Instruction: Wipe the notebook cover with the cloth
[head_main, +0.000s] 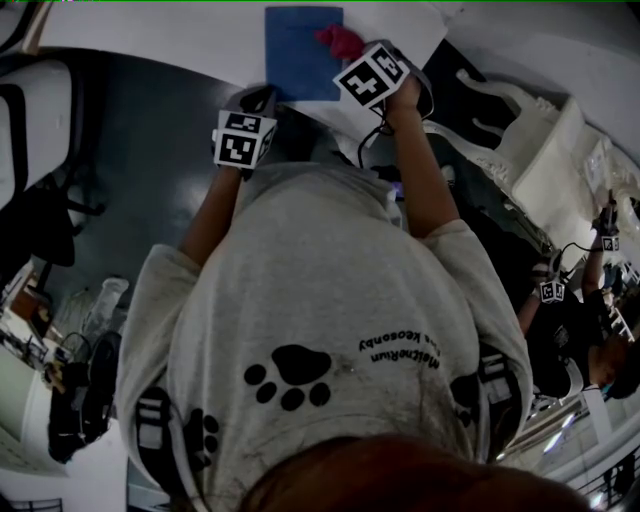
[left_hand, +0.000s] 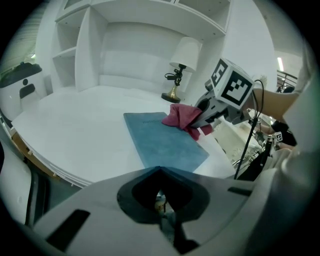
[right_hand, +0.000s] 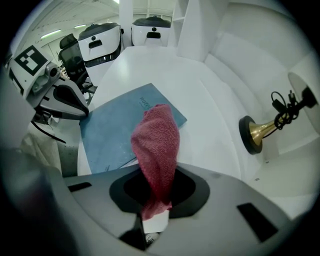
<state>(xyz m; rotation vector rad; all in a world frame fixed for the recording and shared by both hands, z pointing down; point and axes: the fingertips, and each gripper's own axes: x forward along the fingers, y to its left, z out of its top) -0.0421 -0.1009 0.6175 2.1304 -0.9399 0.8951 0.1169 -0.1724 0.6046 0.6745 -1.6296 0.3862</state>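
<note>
A blue notebook (head_main: 303, 52) lies flat on the white table (head_main: 180, 35). A red cloth (right_hand: 156, 145) hangs from my right gripper (right_hand: 155, 220), which is shut on it. The cloth's free end rests on the notebook's far right part (left_hand: 165, 142); from the left gripper view the cloth (left_hand: 182, 116) bunches under the right gripper (left_hand: 212, 112). My left gripper (head_main: 262, 100) sits at the notebook's near left corner, its jaws closed together on that edge (right_hand: 95, 122). In its own view the left gripper (left_hand: 161, 200) shows the notebook's edge running in under it.
A brass lamp (right_hand: 260, 132) with a white shade (left_hand: 186, 52) stands at the back by white shelving (left_hand: 125, 45). White chairs (right_hand: 100, 42) stand beyond the table's left end. Another person with grippers (head_main: 570, 310) works to my right, beside an ornate white chair (head_main: 520, 130).
</note>
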